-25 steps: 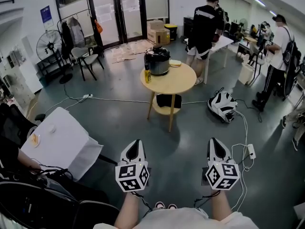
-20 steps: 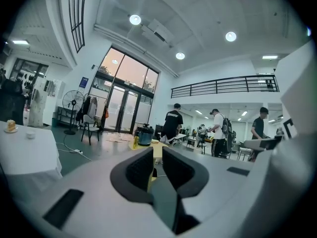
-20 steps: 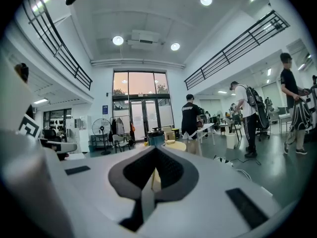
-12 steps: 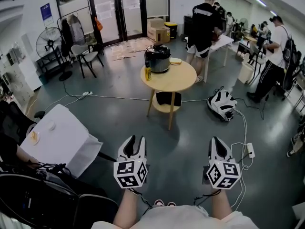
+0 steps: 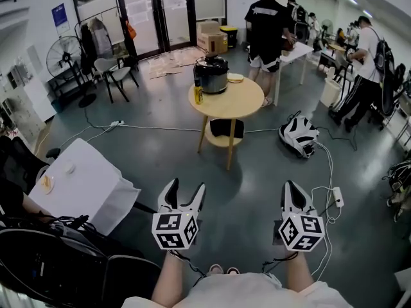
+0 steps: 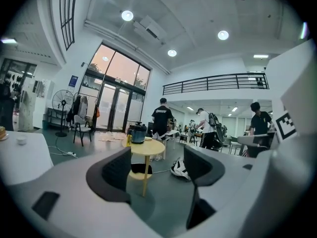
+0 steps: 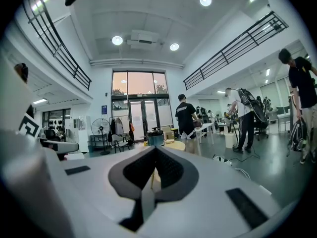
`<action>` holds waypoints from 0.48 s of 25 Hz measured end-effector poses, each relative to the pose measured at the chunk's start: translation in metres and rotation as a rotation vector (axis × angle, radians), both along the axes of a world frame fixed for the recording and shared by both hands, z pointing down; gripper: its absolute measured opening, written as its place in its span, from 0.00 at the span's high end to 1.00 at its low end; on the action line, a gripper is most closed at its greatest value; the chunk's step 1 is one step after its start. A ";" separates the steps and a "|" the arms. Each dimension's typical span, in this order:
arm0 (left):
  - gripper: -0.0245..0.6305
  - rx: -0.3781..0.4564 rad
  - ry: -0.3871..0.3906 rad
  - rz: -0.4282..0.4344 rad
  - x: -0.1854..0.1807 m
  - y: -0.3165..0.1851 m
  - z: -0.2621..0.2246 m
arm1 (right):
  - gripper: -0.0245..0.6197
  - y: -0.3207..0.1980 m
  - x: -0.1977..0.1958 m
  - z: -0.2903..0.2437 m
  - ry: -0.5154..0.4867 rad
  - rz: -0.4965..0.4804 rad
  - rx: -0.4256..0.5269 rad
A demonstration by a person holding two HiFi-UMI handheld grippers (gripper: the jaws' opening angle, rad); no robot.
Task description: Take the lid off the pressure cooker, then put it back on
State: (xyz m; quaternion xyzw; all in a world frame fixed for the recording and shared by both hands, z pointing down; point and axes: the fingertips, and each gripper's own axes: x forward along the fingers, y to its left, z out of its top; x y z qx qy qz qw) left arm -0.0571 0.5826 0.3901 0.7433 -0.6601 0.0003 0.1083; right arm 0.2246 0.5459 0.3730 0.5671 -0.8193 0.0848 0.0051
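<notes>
The pressure cooker (image 5: pixel 210 76), silver with its black lid (image 5: pixel 210 62) on, stands at the far edge of a round wooden table (image 5: pixel 228 102) several steps ahead. In the left gripper view the cooker (image 6: pixel 138 133) is small above the gap between the jaws. My left gripper (image 5: pixel 186 188) is held low in front of me; its jaws have just been opening and nothing is between them. To its right, my right gripper (image 5: pixel 289 187) stays shut and empty. The cooker (image 7: pixel 155 137) also shows just above the closed right gripper (image 7: pixel 155 168).
A yellow can (image 5: pixel 198 95) and a plate (image 5: pixel 236 77) share the round table. A white-covered table (image 5: pixel 83 185) is near left. A black-and-white backpack (image 5: pixel 298 136), cables and a power strip (image 5: pixel 338 199) lie on the floor at right. People (image 5: pixel 266 18) stand beyond.
The left gripper's jaws went from shut to open. The right gripper has stayed shut, and both hands have stayed where they were.
</notes>
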 end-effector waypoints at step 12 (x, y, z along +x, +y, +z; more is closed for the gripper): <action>0.20 -0.007 0.013 0.037 0.004 0.010 0.007 | 0.96 0.008 -0.003 -0.001 0.003 -0.007 0.001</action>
